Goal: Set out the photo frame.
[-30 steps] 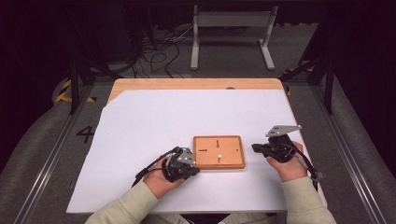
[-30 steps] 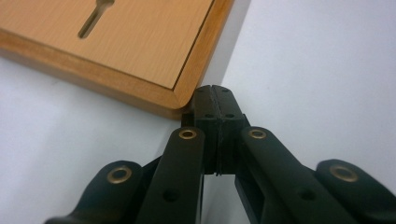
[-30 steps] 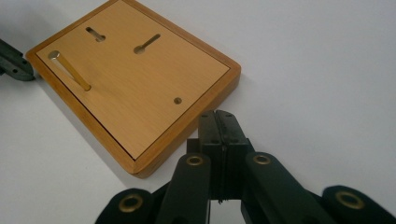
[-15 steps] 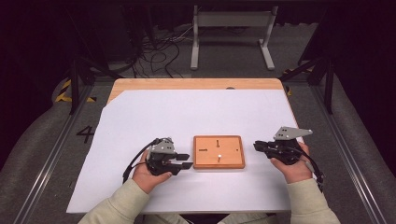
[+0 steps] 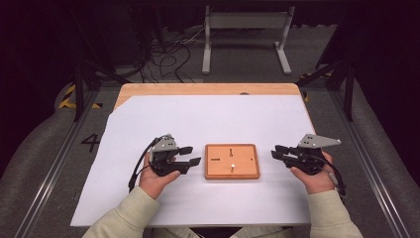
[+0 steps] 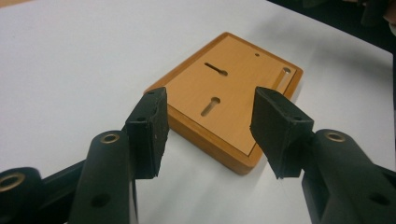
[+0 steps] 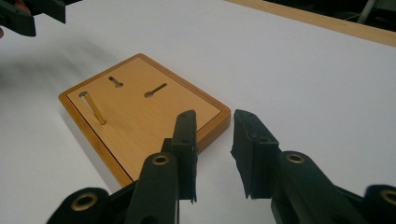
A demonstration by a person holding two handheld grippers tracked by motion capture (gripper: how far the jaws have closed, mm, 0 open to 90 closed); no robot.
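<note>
Between the two pairs of jaws, on the white sheet (image 5: 247, 119) that covers the surface, lies a flat wooden board (image 5: 232, 161). It is orange-brown, rectangular, with rounded corners and a slightly raised rim. Two keyhole-shaped slots (image 6: 211, 106) are cut in its top, and one thin brass-coloured pin (image 7: 93, 108) with a pale head stands up in it.

The left gripper (image 5: 189, 155) is held just beside the left edge of the board, not touching it. Its jaws are wide apart and hold nothing; in the left gripper view, the near corner of the board is seen in the gap between them. The right gripper (image 5: 276, 151) is near the right edge of the board, also apart from it. Its jaws stand at a narrower gap and are empty too; in the right gripper view, the corner of the board lies just in front of them.

I judge that the work is at the approach step: both hands are placed on each side of the board and no grasp is made yet. The next move probably calls for bringing one pair of jaws forward to the edge to steady the board, while the other pair is lined up with care over the thin pin, because it is small and can slip
</note>
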